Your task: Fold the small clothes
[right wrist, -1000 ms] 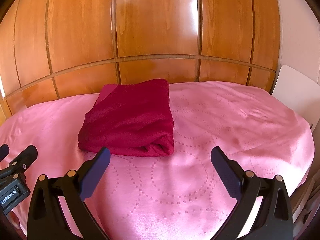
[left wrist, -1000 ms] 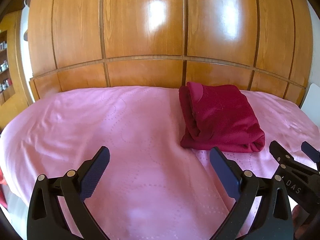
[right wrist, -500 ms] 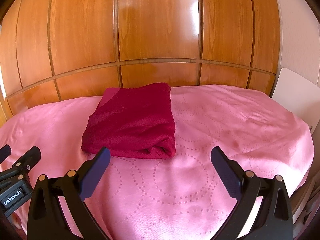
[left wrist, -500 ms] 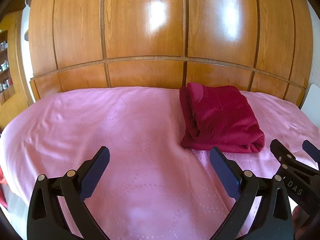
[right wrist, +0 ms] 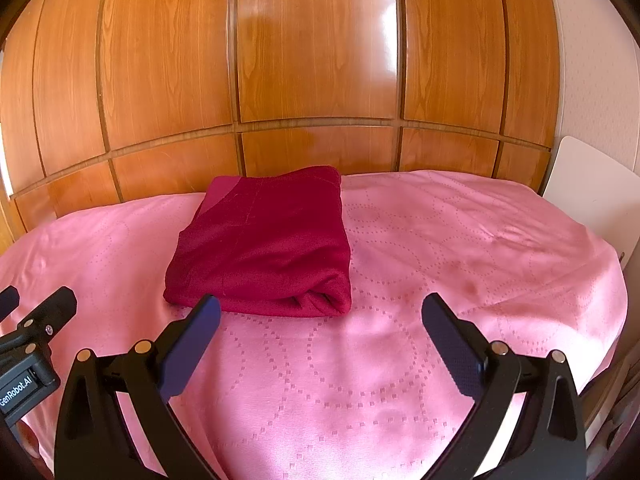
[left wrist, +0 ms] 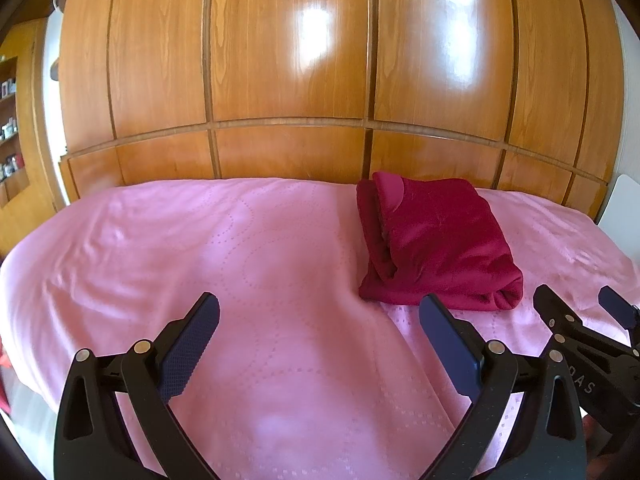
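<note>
Both jaws gape empty before the folded crimson garment (right wrist: 264, 244).

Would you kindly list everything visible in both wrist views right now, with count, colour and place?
folded garment: one, dark red, lying on the bedspread toward the wardrobe side, its rolled fold edge facing the grippers.
bedspread: one, pink with dotted circle pattern, covering the whole bed.
wardrobe: one, glossy orange-brown wood panels, behind the bed.
white board: one, white, at the bed's right end.
shelves: one set, wooden, holding small items too small to identify, far left of the left wrist view.
left gripper: one, black with dark blue pads, open, held over the bedspread, holding nothing.
right gripper: one, black with dark blue pads, open, just short of the garment, holding nothing.
</note>
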Motion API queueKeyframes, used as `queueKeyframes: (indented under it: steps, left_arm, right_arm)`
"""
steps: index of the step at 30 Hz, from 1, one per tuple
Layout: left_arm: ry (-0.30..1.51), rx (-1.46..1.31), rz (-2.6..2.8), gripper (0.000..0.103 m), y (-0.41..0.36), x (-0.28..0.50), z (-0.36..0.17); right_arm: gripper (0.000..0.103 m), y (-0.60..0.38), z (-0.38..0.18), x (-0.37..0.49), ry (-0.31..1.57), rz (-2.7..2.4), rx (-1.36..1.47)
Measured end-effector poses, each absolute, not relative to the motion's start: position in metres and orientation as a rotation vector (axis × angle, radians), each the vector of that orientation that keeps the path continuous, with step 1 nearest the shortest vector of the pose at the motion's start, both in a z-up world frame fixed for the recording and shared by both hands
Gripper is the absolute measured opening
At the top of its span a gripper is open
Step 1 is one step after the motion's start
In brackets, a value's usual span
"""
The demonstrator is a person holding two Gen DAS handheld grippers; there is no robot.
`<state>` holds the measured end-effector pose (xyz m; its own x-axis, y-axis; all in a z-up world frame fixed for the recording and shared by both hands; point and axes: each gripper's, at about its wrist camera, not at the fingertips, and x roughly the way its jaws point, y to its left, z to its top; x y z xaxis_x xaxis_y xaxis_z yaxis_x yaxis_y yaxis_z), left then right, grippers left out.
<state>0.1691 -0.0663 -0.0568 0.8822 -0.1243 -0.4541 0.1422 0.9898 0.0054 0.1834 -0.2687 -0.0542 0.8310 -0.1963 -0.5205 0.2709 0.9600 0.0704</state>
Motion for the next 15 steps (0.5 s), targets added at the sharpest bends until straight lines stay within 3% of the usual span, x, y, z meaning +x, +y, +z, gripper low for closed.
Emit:
queueKeyframes:
  steps: [15]
  left_arm:
    - [0.463,0.050,-0.123,0.099,-0.0694,0.1680,-0.0558]
  right_arm:
    - [0.100,-0.2665,-0.0560,0.1818,0.543,-0.254,0.144]
